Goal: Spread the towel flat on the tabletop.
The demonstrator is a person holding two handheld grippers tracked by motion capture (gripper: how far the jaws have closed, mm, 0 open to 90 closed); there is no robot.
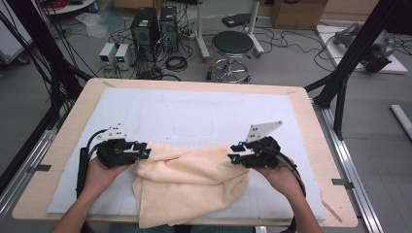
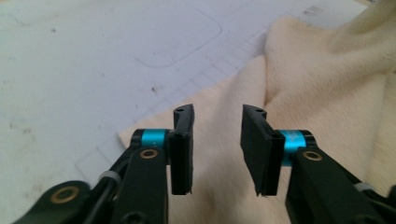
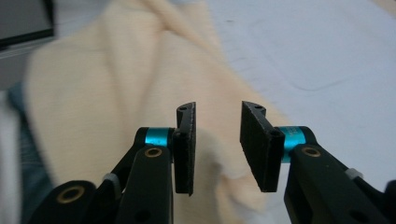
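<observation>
A cream towel [image 1: 187, 182] lies rumpled and loosely folded on the near half of the white mat [image 1: 194, 116], its front edge hanging over the table's near side. My left gripper [image 1: 145, 153] sits at the towel's left corner, jaws apart, nothing between the pads; the towel [image 2: 317, 93] lies just beyond them. My right gripper [image 1: 233, 153] is at the towel's right end, jaws likewise apart and empty above the cloth [image 3: 116, 93]. Both point inward toward each other. In their own views the left gripper [image 2: 217, 149] and the right gripper [image 3: 217, 147] show a clear gap.
The mat covers a wooden table [image 1: 63, 145]. Beyond the far edge stand a black stool [image 1: 232, 48], computer towers [image 1: 150, 29] and tangled cables on the floor. Black frame posts [image 1: 340, 73] rise at the right.
</observation>
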